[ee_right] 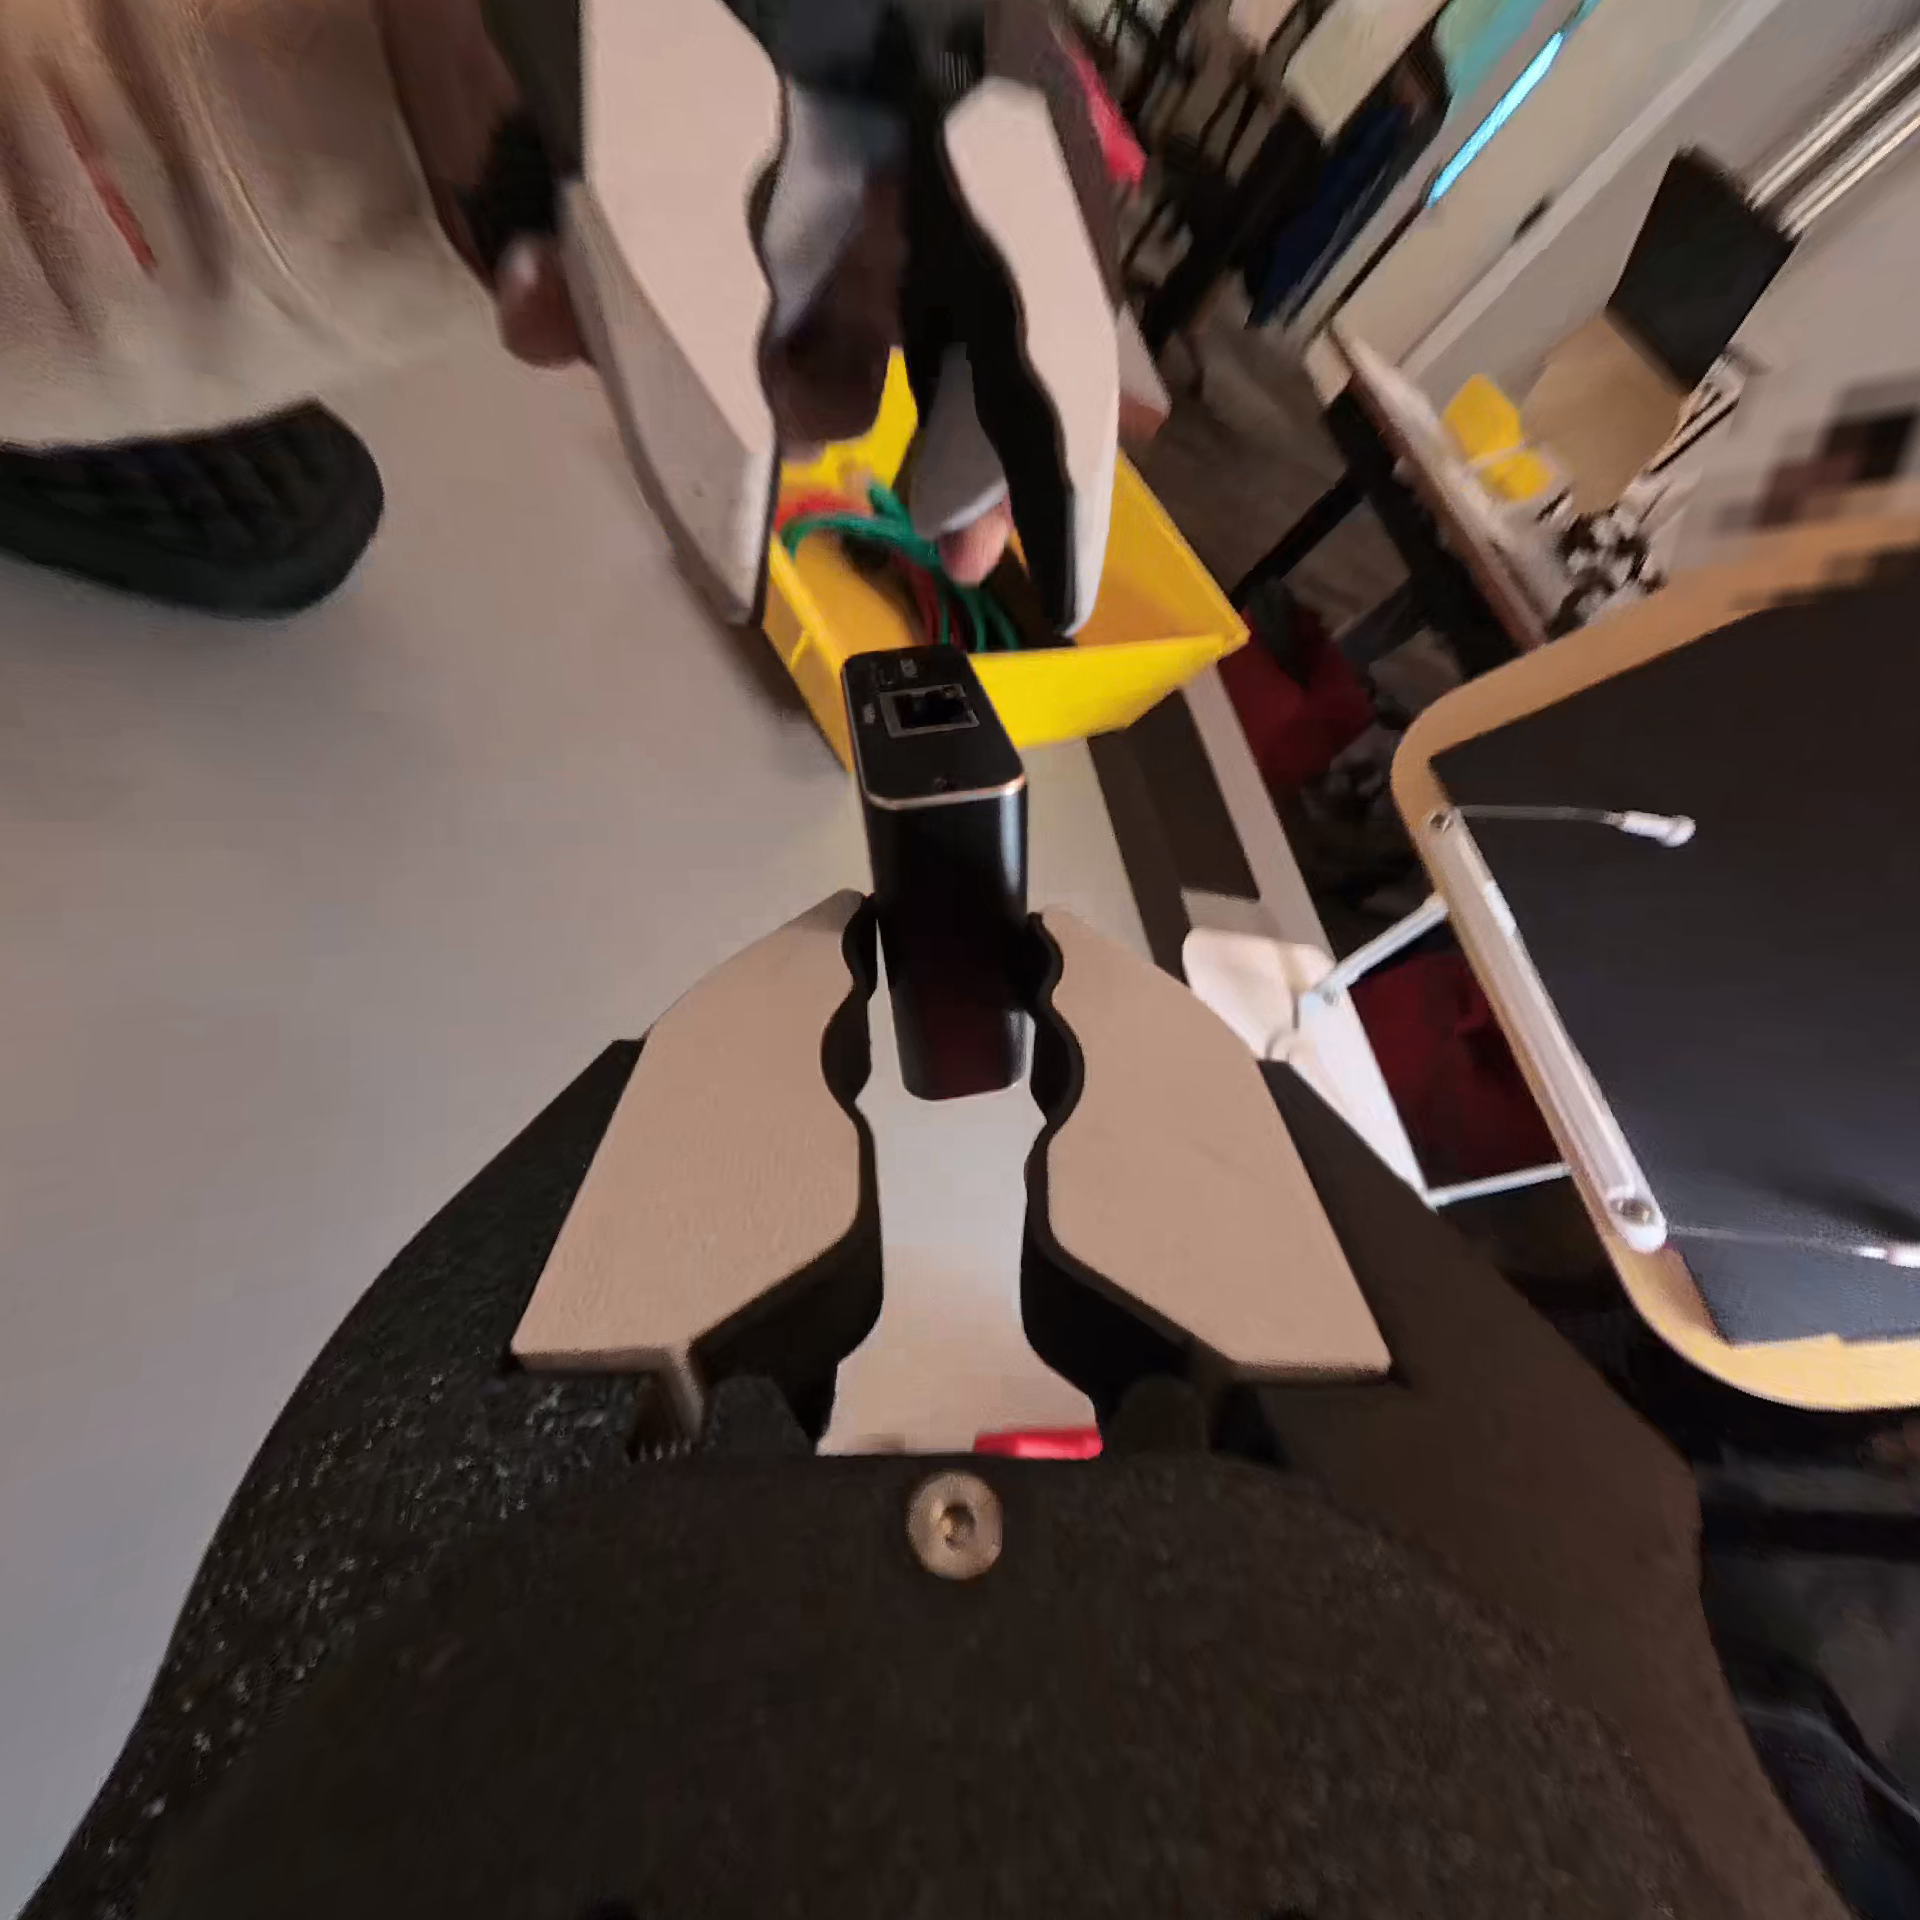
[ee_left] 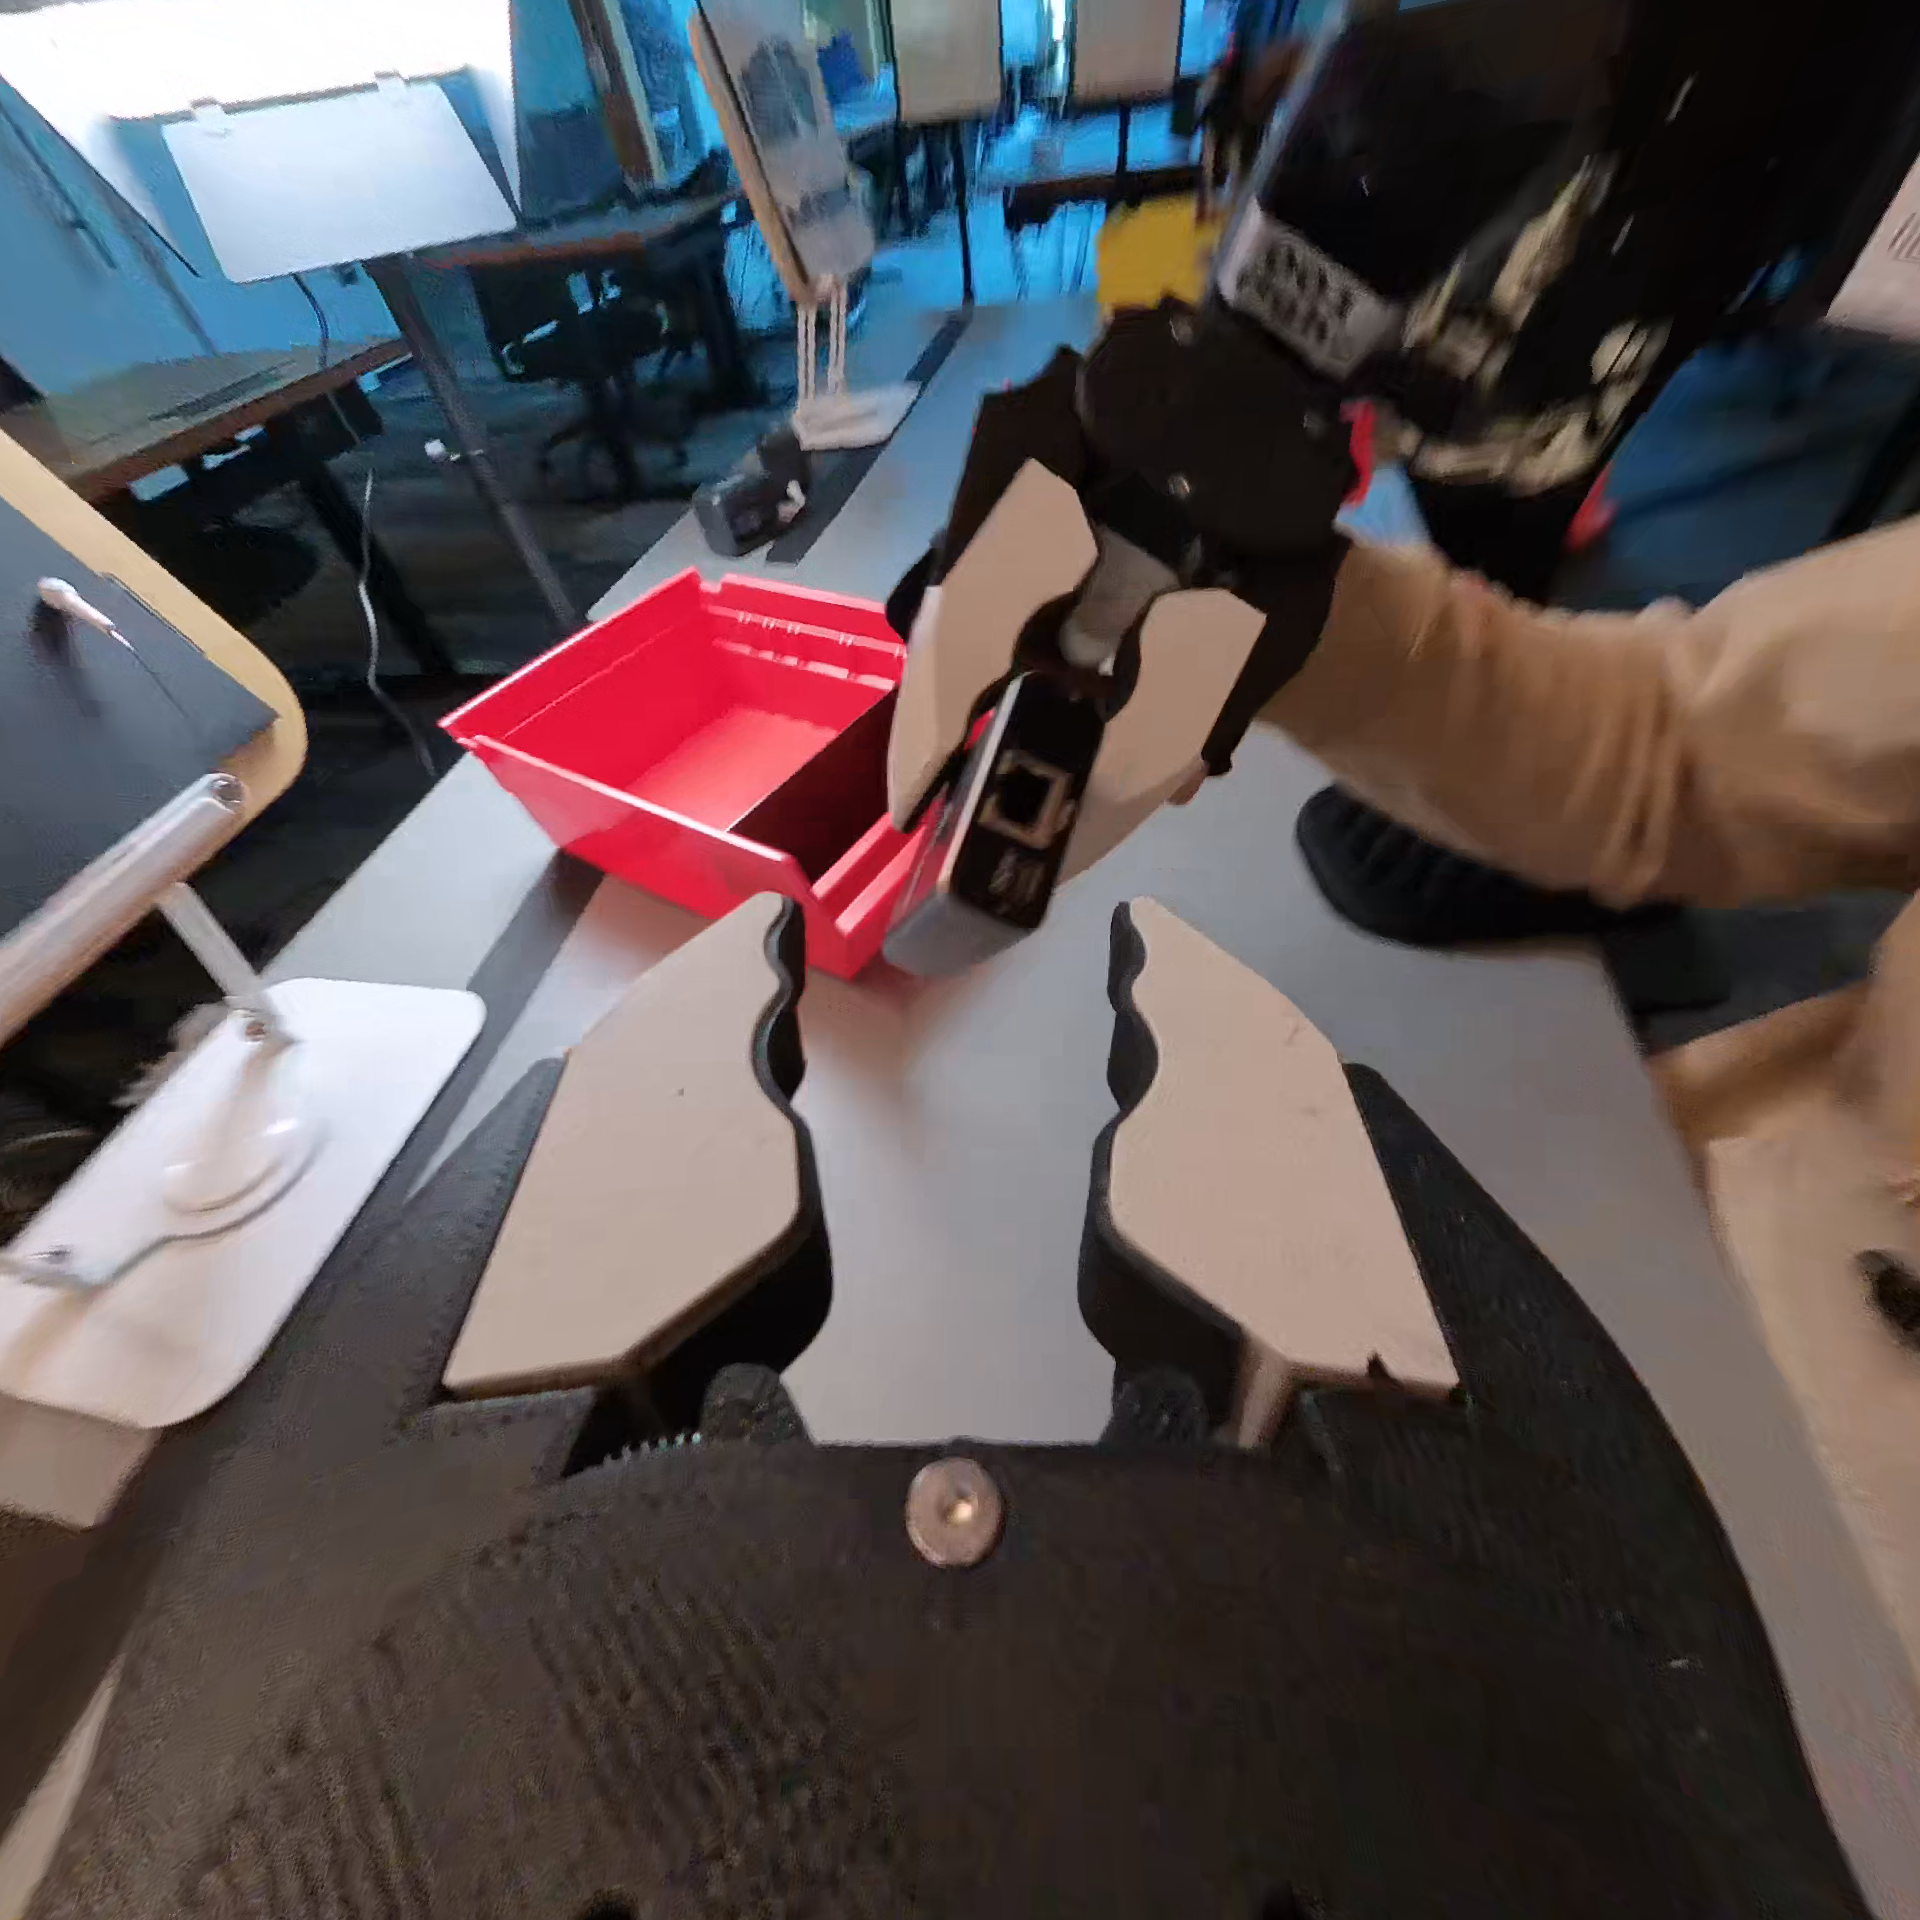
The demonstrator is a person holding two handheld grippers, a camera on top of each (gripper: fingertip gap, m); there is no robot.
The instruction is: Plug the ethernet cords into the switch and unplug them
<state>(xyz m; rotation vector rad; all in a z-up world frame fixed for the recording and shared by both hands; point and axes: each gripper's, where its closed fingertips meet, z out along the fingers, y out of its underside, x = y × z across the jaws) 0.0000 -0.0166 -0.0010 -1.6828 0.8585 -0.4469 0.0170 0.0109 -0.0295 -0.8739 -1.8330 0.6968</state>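
The switch (ee_right: 940, 831) is a small black box with one ethernet port on its end face. My right gripper (ee_right: 951, 925) is shut on its body and holds it above the grey table, port end pointing away. In the left wrist view the switch (ee_left: 1023, 831) hangs in the right gripper (ee_left: 997, 842) next to the red bin. My left gripper (ee_left: 956, 925) is open and empty. In the right wrist view the left gripper (ee_right: 914, 613) hovers open over a yellow bin (ee_right: 1101, 665) holding green and red ethernet cords (ee_right: 831, 530). No cord is in the port.
An empty red bin (ee_left: 675, 748) stands on the grey table (ee_left: 935, 1195). A white lamp base (ee_left: 208, 1143) and a black board with a wood rim (ee_right: 1683, 935) stand at the table's side. A beige sleeve (ee_left: 1610, 727) and a black shoe (ee_right: 187, 520) are close by. Some 5 cm of space lies between my two pairs of fingers.
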